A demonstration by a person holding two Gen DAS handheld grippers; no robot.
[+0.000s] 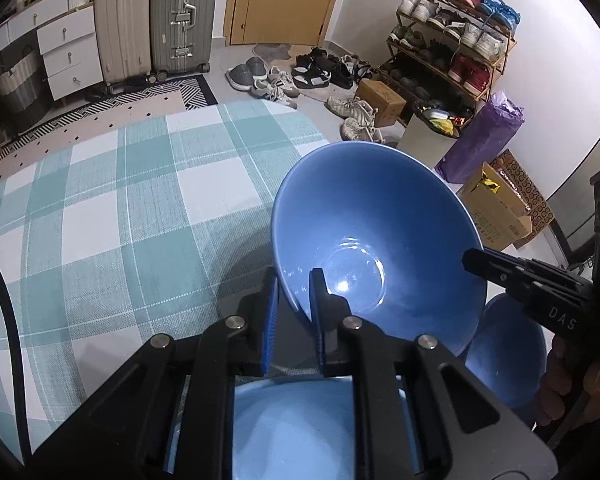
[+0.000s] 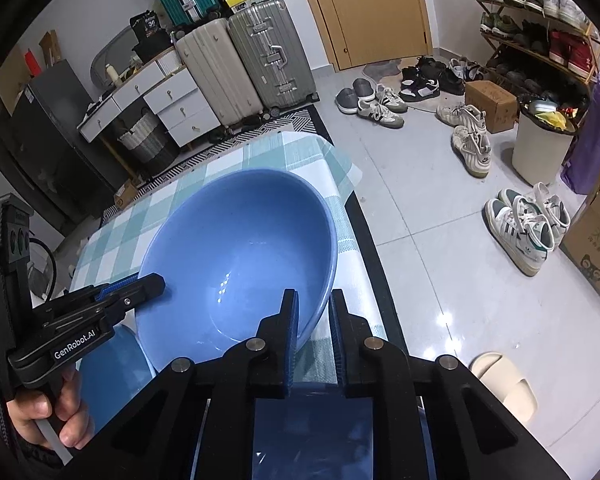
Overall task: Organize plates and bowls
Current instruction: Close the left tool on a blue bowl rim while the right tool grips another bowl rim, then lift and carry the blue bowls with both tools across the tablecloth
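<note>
Bowl (image 1: 376,236) hanging tilted above checked table (image 1: 100,208), near its edge. Left tool (image 1: 294,304) and right tool (image 2: 314,320) both pinching opposite rims. Step: two-handed carrying. Next: lowering it level into smaller bowl (image 1: 504,356) below, probably.

Bowl (image 1: 376,232) on table (image 1: 100,208) (shoe rack (image 1: 452,48) behind)

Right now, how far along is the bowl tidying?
Nothing looks stacked yet. In hand: the left tool and right tool each clamp opposite rims of the big bowl. Left: a smaller bowl beside it and a blue dish below the tools.
</note>
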